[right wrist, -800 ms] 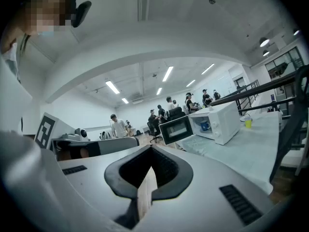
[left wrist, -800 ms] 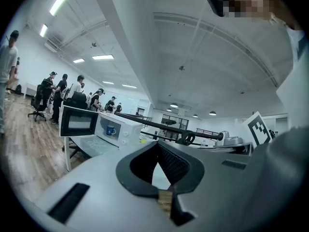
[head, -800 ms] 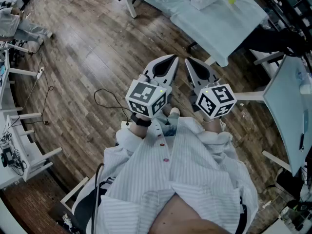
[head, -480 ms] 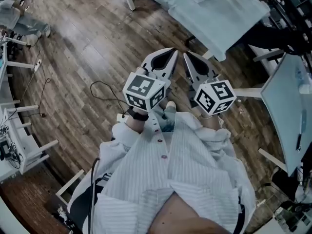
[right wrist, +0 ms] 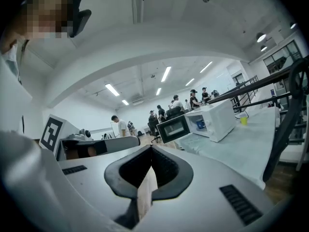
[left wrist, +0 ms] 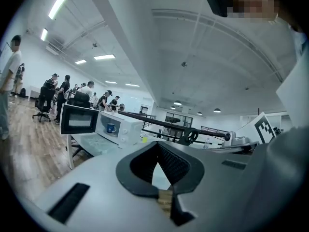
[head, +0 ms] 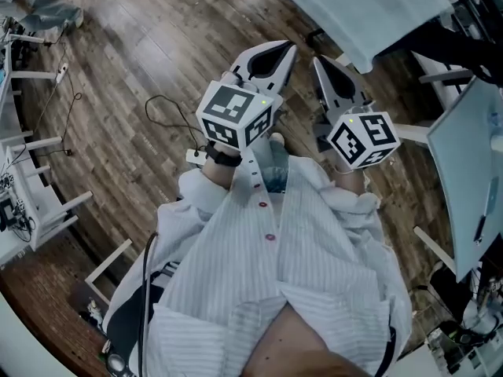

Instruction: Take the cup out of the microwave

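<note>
Inside the white microwave (left wrist: 116, 125), on its floor behind the open cavity, stands the blue cup (left wrist: 111, 128), upright, with clear room around it. The microwave's door (left wrist: 77, 120) is swung wide to the left, its far edge reaching past the oven body. The oven sits on a table (left wrist: 91, 144) with a pale cover, close to that table's near end. From the left gripper (left wrist: 157, 151) the cup lies at ten o'clock, well apart; from the right gripper (right wrist: 150, 153) it lies at two o'clock, equally distant. Both claws have their jaws pressed together with nothing between them. A small yellow item (right wrist: 243, 121) sits on the cover to the right of the oven, and a black rail frame (right wrist: 285, 115) rises at the table's right edge. In the head view both grippers are held side by side before the person's chest, the table's corner at one o'clock, open wooden floor (head: 141, 77) from nine to eleven, crossed by a thin black cable (head: 165, 124).
</note>
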`<action>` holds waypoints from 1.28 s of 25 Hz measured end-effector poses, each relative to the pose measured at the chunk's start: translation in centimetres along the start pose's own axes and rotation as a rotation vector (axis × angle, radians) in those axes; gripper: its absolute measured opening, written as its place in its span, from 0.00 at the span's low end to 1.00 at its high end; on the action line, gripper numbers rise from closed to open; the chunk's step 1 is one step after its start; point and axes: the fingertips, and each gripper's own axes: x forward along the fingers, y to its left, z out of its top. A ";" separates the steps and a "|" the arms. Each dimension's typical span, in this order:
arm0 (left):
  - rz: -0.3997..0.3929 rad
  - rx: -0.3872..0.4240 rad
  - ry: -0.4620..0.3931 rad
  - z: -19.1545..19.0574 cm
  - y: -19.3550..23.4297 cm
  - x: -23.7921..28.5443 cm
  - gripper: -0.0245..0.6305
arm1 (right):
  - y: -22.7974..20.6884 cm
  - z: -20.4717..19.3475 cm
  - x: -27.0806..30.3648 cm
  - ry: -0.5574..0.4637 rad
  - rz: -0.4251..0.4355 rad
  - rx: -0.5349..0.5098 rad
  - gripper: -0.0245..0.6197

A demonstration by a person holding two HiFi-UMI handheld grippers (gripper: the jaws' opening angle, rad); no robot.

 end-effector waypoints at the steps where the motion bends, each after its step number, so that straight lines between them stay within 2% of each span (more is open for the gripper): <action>1: 0.003 -0.003 0.003 -0.1 0.2 0.2 0.05 | -0.2 -0.1 0.2 0.003 0.001 0.005 0.09; 12: 0.002 -0.010 -0.010 0.9 5.4 3.5 0.05 | -2.7 0.4 6.0 0.023 -0.004 0.009 0.09; 25: 0.016 -0.006 -0.013 4.9 19.9 9.2 0.05 | -5.5 2.8 21.9 0.028 -0.007 0.035 0.09; 32: 0.005 0.000 -0.017 6.5 26.1 11.4 0.05 | -6.5 4.1 28.6 0.017 -0.014 0.036 0.09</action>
